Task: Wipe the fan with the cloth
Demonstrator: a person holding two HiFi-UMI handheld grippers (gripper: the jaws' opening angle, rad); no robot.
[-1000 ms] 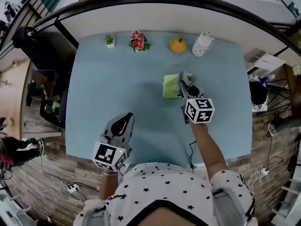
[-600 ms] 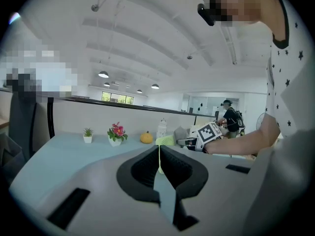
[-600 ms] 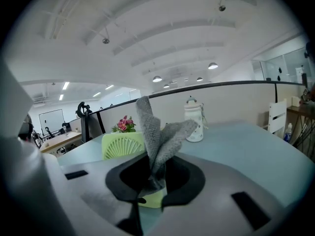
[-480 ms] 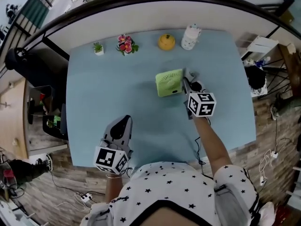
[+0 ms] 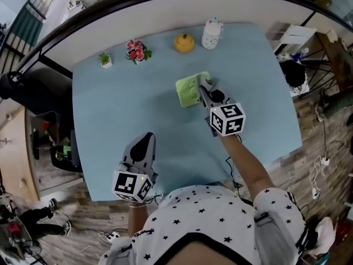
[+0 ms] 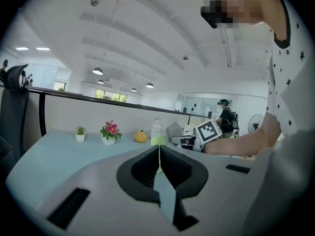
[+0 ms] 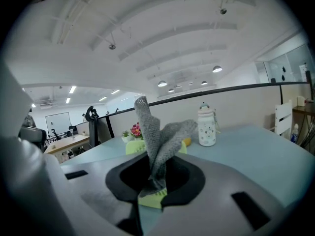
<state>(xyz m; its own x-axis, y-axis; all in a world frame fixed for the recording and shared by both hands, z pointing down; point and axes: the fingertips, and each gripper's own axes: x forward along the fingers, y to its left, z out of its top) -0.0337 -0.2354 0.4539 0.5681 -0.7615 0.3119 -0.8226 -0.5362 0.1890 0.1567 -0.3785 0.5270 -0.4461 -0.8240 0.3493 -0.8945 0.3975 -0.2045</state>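
Note:
A small green fan (image 5: 189,90) stands upright near the middle of the light blue table (image 5: 110,115). My right gripper (image 5: 204,87) is at the fan's right side, shut on a grey cloth (image 7: 156,145) that sticks up from between the jaws. In the right gripper view the fan (image 7: 133,147) sits just behind the cloth, with its green base showing below the jaws. My left gripper (image 5: 144,139) rests near the table's front edge, well short of the fan, its jaws shut with nothing in them. In the left gripper view the fan (image 6: 159,140) shows ahead.
Along the table's far edge stand a small potted plant (image 5: 103,60), a pot of pink flowers (image 5: 135,51), an orange ornament (image 5: 184,42) and a white spotted bottle (image 5: 211,33). A thin cable (image 5: 229,170) hangs over the front edge. Shelving and a chair flank the table.
The head view has shifted, so everything sits higher and further left in frame. The right gripper stays with the cloth at the fan's right side. The left gripper has not moved.

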